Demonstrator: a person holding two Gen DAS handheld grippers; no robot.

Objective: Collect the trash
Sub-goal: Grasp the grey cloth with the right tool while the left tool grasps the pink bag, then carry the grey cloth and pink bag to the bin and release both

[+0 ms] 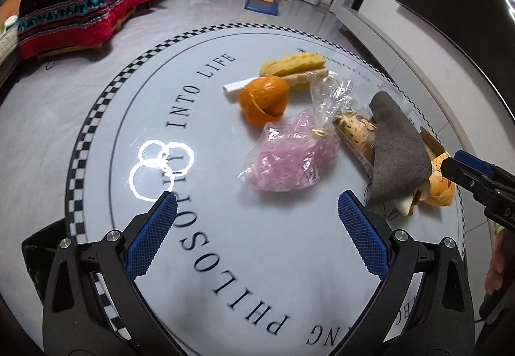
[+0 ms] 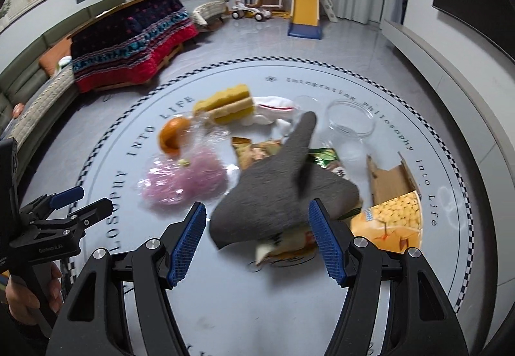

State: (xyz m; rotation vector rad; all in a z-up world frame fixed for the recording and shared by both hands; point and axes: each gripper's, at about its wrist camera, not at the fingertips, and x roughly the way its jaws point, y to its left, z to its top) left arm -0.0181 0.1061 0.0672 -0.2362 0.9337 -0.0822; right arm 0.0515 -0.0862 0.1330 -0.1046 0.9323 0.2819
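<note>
Currently: step in hand: the approach, judged from both grippers hanging above the round worktop (image 1: 225,259) with nothing picked up.
Left gripper (image 1: 257,214): jaws spread wide and empty, over the bare near-left part of the worktop, short of the litter.
Right gripper (image 2: 257,221): jaws apart with nothing pinched; the grey cloth (image 2: 283,195) lies past and between the tips, and the pads do not press on it.
Trash location: a loose heap across the middle and right of the worktop.
Grey cloth: draped over a stack of wrappers, nearest the right gripper.
Corn packet (image 2: 396,214): just right of the cloth, partly beneath it, with an opened brown carton (image 2: 386,179) behind.
Pink bag (image 1: 289,159): clear plastic holding pink shreds, left of the cloth and nearest the left gripper.
Orange peel (image 1: 264,98): beyond the pink bag, beside a white strip.
Yellow sponge (image 1: 296,66): farthest back, touching the peel's neighbourhood.
Clear dish (image 2: 351,118): far right, apart from the heap.
Bin: none in view, so the drop-off place cannot be told.
Next move, judged: lower the right gripper around a raised fold of the cloth and close; limp fabric may drag the wrappers beneath.
Left option: reach forward for the pink bag's knotted neck.
</note>
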